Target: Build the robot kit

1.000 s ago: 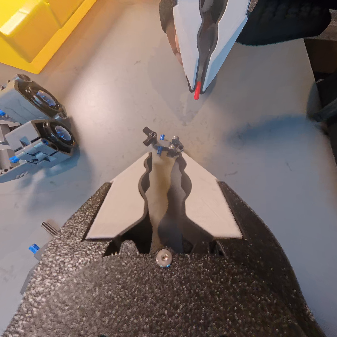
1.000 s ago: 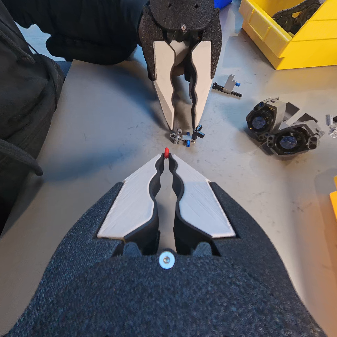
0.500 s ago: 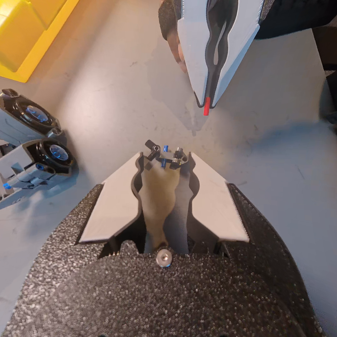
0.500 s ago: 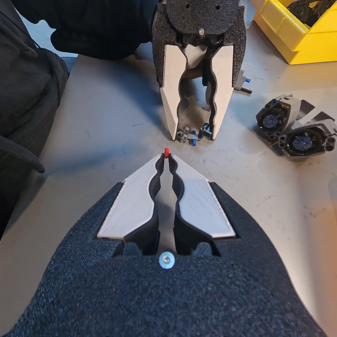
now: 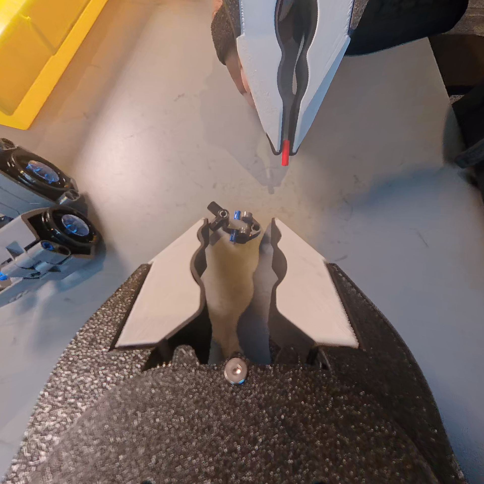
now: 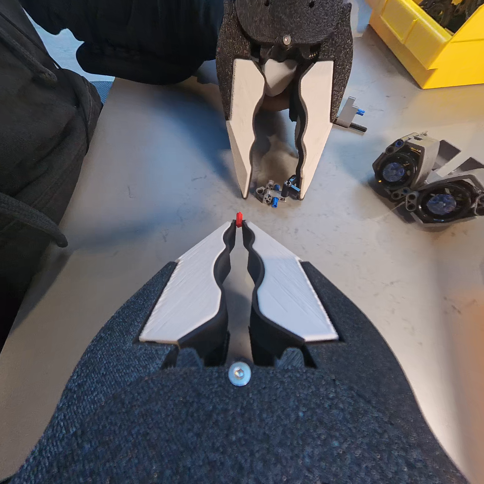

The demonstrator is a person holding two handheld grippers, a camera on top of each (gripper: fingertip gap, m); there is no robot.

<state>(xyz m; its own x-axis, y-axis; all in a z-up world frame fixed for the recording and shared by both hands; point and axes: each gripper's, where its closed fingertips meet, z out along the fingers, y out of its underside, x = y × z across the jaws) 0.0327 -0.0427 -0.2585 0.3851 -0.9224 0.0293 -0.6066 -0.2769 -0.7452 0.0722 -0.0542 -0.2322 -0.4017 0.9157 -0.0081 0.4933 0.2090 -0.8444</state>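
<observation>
A small assembly of grey and black connectors with blue pins (image 5: 234,225) lies on the grey table. My left gripper (image 5: 237,222) is open, its tips on either side of the assembly, not closed on it. It also shows in the right wrist view (image 6: 272,192) around the assembly (image 6: 275,192). My right gripper (image 6: 238,222) is shut on a short red pin (image 6: 238,219) that sticks out past the tips. In the left wrist view the right gripper (image 5: 285,151) hangs above the table beyond the assembly, red pin (image 5: 285,154) pointing at it.
A grey and black block with two round blue-centred housings (image 5: 52,235) lies left of the left gripper, and shows in the right wrist view (image 6: 429,183). A yellow bin (image 5: 31,57) stands far left. A small grey piece on a black axle (image 6: 349,115) lies behind the left gripper. Dark sleeves (image 6: 131,39) cross the far edge. There is about 6 cm between the tips of the two grippers.
My left gripper has opened wider and moved forward, so its tips now flank the small assembly. My right gripper stays shut on the red pin and has come closer.
</observation>
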